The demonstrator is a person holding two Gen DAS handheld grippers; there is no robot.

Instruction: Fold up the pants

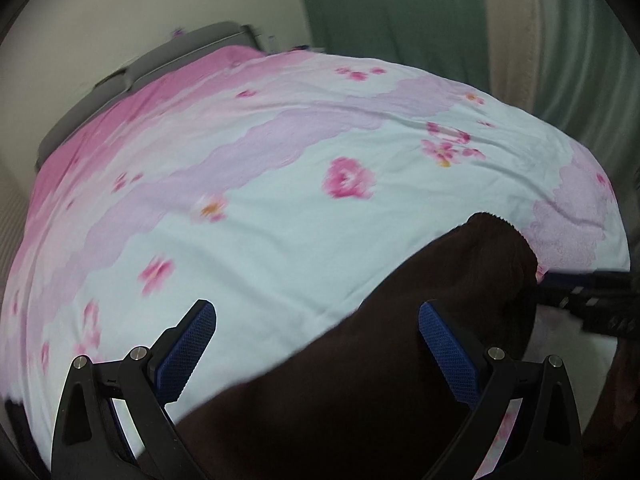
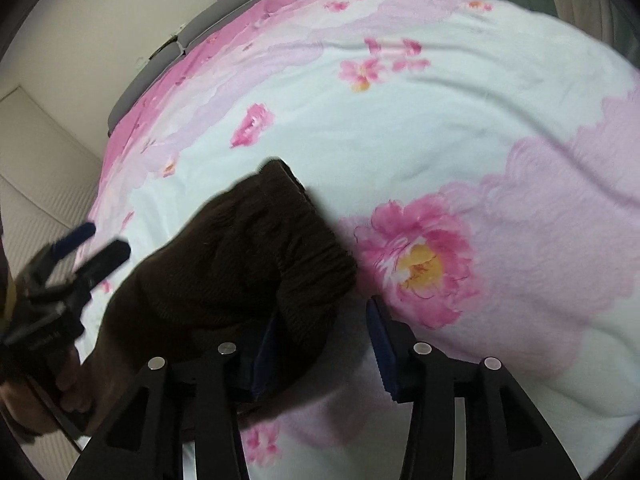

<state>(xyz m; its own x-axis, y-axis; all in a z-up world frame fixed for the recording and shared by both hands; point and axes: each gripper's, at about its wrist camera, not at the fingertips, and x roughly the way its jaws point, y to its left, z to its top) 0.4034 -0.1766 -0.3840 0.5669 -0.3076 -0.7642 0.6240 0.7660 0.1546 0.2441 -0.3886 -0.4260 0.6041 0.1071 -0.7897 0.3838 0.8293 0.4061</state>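
Gaping left fingers (image 1: 444, 352) over pants (image 1: 360, 380) | right fingers (image 2: 382, 344) apart

Bed covered by floral pink-and-white sheet (image 1: 280, 208), grey padded headboard (image 1: 132, 68) set against cream wall (image 1: 100, 8), green curtain (image 1: 392, 4) hung beyond, beige curtain (image 1: 508, 20) beside it, lighting soft and even.

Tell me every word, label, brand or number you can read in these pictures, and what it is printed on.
No text can be read in either picture.
Left tool: faint pale lettering on its black body in the right wrist view, too blurred to read.
Bedsheet: printed flowers only, no words.
Brown pants: no label or tag shows.
Right tool: no markings visible.
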